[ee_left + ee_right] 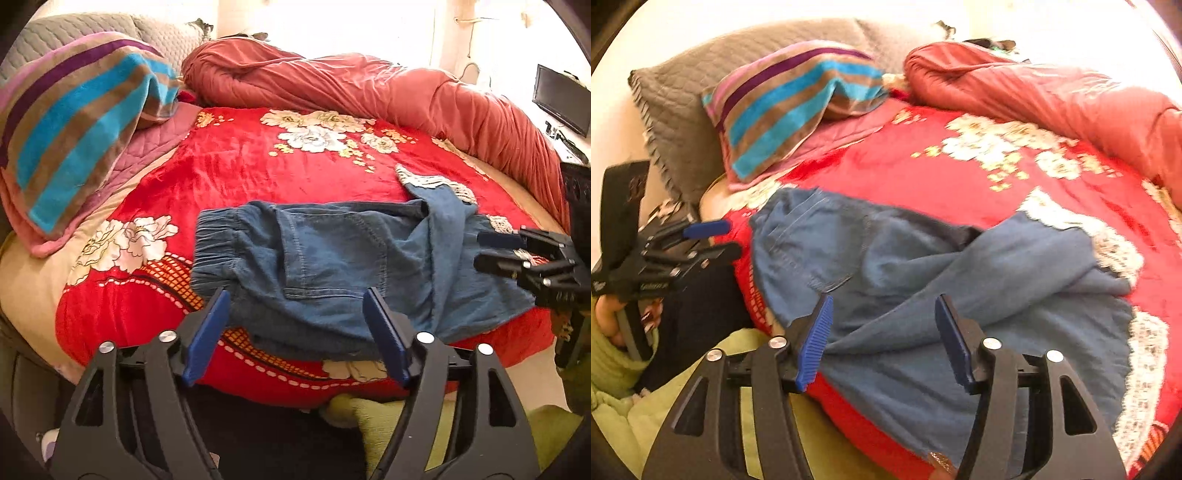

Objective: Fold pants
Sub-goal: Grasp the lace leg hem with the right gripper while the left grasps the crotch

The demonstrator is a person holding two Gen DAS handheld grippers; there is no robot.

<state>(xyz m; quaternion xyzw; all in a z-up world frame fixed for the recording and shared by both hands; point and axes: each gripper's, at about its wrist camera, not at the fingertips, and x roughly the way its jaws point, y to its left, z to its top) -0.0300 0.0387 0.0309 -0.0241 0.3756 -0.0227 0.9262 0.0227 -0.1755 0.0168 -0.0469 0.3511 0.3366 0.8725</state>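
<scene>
Blue denim pants (332, 266) with white lace cuffs lie crumpled on the red floral blanket (240, 166), waistband to the left, legs folded back to the right. My left gripper (295, 299) is open and empty, hovering over the pants' near edge by the waistband. My right gripper (884, 304) is open and empty above the pants' legs (960, 280). The right gripper also shows at the right of the left wrist view (480, 249). The left gripper shows at the left of the right wrist view (733, 238).
A striped pillow (74, 129) and grey quilted headboard cushion (701, 92) lie at the bed's left. A bunched salmon duvet (369, 85) runs along the far side. A green cloth (683, 387) hangs below the bed's near edge. A dark screen (561, 99) stands far right.
</scene>
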